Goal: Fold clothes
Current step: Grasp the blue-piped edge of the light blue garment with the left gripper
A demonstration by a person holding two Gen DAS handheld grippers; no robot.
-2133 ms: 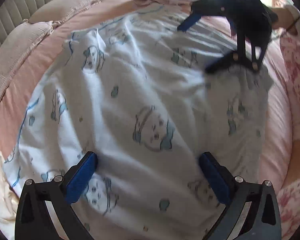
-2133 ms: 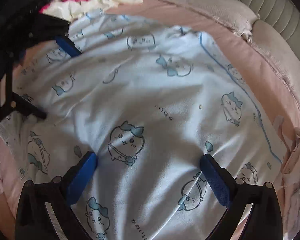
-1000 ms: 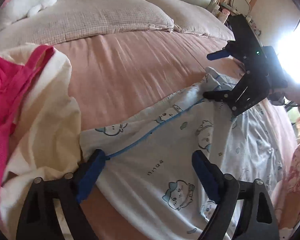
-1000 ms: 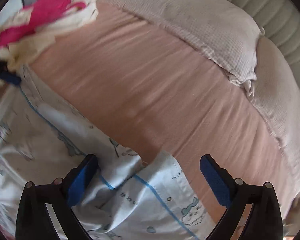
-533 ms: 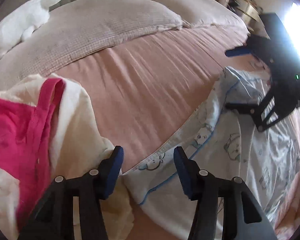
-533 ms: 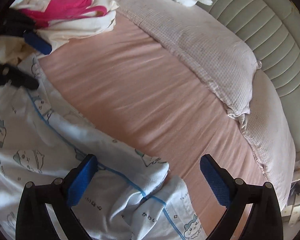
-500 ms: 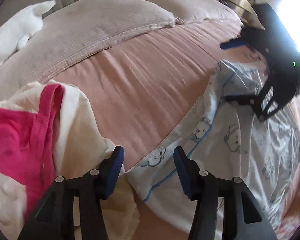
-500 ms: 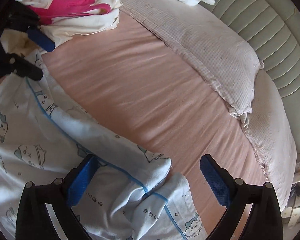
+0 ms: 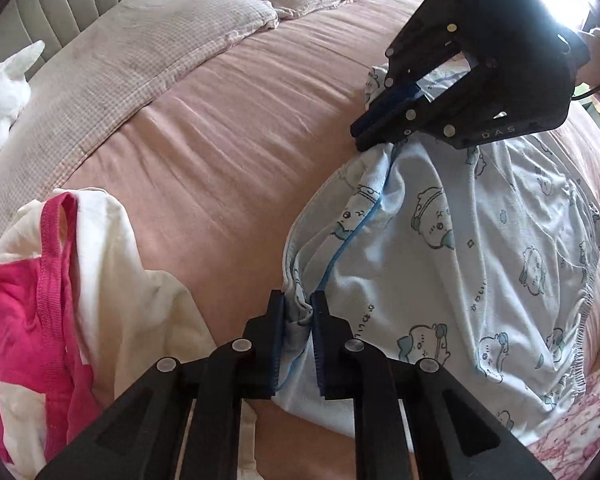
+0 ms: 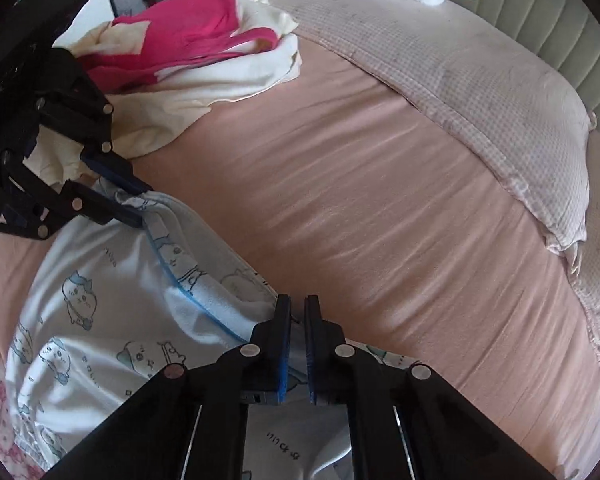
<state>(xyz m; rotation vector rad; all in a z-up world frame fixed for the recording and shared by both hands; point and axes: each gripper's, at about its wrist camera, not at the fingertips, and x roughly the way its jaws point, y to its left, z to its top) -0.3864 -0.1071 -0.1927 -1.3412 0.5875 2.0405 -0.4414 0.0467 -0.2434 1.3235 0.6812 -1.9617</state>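
A pale blue garment printed with cartoon animals and trimmed with a blue line lies on the pink bed sheet. It also shows in the right wrist view. My left gripper is shut on one far corner of the garment, with cloth bunched between its blue pads. My right gripper is shut on the other far corner. In the left wrist view the right gripper pinches the cloth's edge at upper right. In the right wrist view the left gripper holds the edge at left.
A crumpled cream and pink garment pile lies left of my left gripper and shows in the right wrist view. Beige pillows line the headboard. A white plush toy sits on them. A pink patterned cloth lies at lower right.
Both grippers have closed on the garment's far edge. Half a second ago the left was half open at the corner and the right was wide open over the cloth.
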